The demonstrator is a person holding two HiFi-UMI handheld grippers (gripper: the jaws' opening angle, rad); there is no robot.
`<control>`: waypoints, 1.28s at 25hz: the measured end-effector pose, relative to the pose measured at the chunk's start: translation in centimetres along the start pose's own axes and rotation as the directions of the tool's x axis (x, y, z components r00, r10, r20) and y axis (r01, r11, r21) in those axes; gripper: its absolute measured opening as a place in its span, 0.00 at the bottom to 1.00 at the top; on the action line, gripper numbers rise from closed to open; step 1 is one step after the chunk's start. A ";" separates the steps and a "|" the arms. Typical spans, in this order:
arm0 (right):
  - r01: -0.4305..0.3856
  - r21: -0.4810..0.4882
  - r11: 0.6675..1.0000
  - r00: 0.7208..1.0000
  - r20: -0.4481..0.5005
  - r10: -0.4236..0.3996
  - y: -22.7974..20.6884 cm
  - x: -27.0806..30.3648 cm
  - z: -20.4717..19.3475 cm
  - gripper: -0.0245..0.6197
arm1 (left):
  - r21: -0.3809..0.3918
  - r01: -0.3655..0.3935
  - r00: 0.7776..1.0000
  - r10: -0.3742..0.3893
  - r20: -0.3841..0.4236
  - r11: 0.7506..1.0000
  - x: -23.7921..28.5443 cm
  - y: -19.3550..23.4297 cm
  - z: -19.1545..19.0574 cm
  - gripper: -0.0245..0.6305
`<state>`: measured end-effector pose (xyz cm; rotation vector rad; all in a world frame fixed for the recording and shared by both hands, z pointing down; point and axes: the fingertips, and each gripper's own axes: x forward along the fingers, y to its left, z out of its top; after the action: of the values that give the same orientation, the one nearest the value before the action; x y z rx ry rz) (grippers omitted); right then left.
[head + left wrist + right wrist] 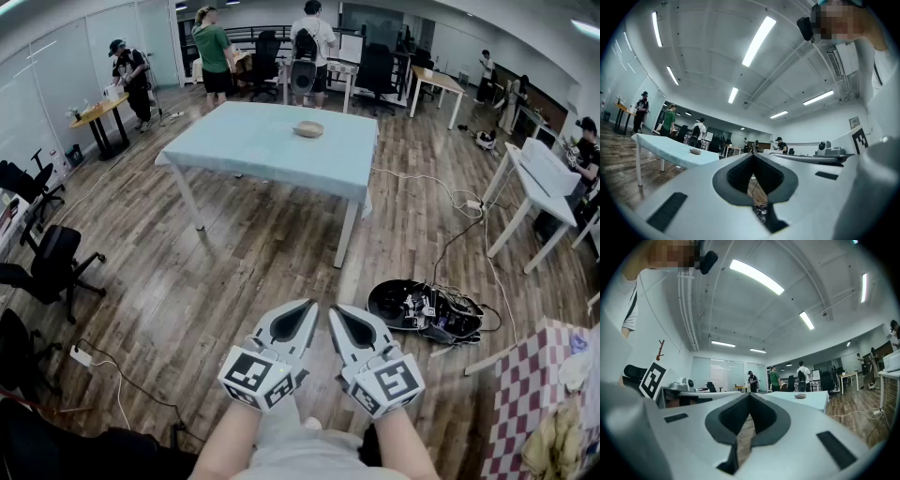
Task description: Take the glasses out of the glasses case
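**Sam:** What do you see, starting on the left?

**Me:** My left gripper (308,306) is close to my body. Its two fingers are pressed together with nothing between them. Far ahead is the table (234,150) with a pale blue cloth. The glasses case (308,129) lies on it, small and well apart from both grippers. My right gripper (337,310) is squeezed together too, and it is empty.

**Sam:** What could go wrong?

**Me:** I think closed fingers would only push the case, and it might slide on the cloth. So I must open them first. On the right, a white cable (422,178) and a round black thing with wires (417,305) lie on the floor. They could trip me as I walk.

**Sam:** Any words to read?

**Me:** No, only black-and-white squares on the marker cubes (258,375).
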<state>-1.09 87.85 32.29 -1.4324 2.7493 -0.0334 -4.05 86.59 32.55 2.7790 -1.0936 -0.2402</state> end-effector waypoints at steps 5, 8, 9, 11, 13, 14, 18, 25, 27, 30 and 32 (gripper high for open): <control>-0.005 -0.030 1.000 1.000 -0.004 0.005 -0.6 0.4 0.0 0.05 | 0.029 -0.011 1.000 0.011 0.006 1.000 0.5 0.0 0.2 0.05; -0.003 -0.035 0.999 1.000 -0.016 0.003 -1.0 1.3 -0.3 0.05 | 0.018 -0.033 0.999 0.032 0.014 0.999 0.6 1.2 0.3 0.05; 0.000 -0.036 0.999 1.000 -0.016 -0.001 -1.2 1.7 -0.4 0.05 | 0.011 -0.037 0.999 0.037 0.016 0.999 0.8 1.8 0.4 0.05; 0.004 -0.030 1.000 1.000 -0.020 -0.004 -1.8 2.7 -0.5 0.05 | 0.001 -0.042 0.999 0.042 0.021 0.999 1.5 2.9 0.6 0.05; 0.001 -0.031 1.000 1.000 -0.030 -0.002 -2.5 3.8 -0.5 0.05 | 0.000 -0.043 0.999 0.043 0.024 0.999 2.5 3.8 0.8 0.05; -0.001 -0.036 0.999 0.999 -0.033 0.000 -2.9 4.4 -0.5 0.05 | 0.002 -0.041 0.999 0.041 0.026 0.999 3.2 4.3 0.9 0.05; 0.002 -0.046 0.999 1.000 -0.020 -0.003 -5.0 7.2 0.0 0.05 | 0.018 -0.025 0.999 0.025 0.029 1.000 5.9 6.3 1.4 0.05; 0.017 -0.059 0.998 1.000 -0.021 -0.019 -8.5 13.1 0.3 0.05 | 0.008 -0.017 0.999 0.017 0.038 1.000 10.4 11.6 2.4 0.05; 0.019 -0.062 0.998 0.999 -0.028 -0.021 -9.5 14.8 0.2 0.05 | 0.004 -0.018 0.999 0.017 0.038 1.000 11.7 13.2 2.7 0.05; 0.026 -0.054 0.998 0.999 -0.034 -0.028 -11.2 17.0 0.2 0.05 | 0.000 -0.012 0.999 0.012 0.039 1.000 13.7 15.2 2.9 0.05; 0.026 -0.050 0.998 0.999 -0.040 -0.028 -12.3 18.6 0.1 0.05 | 0.003 -0.010 0.999 0.010 0.037 1.000 15.2 16.6 3.1 0.05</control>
<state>-1.64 65.53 32.19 -1.4978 2.7815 0.0044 -4.70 63.93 31.28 2.7816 -1.1171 -0.2903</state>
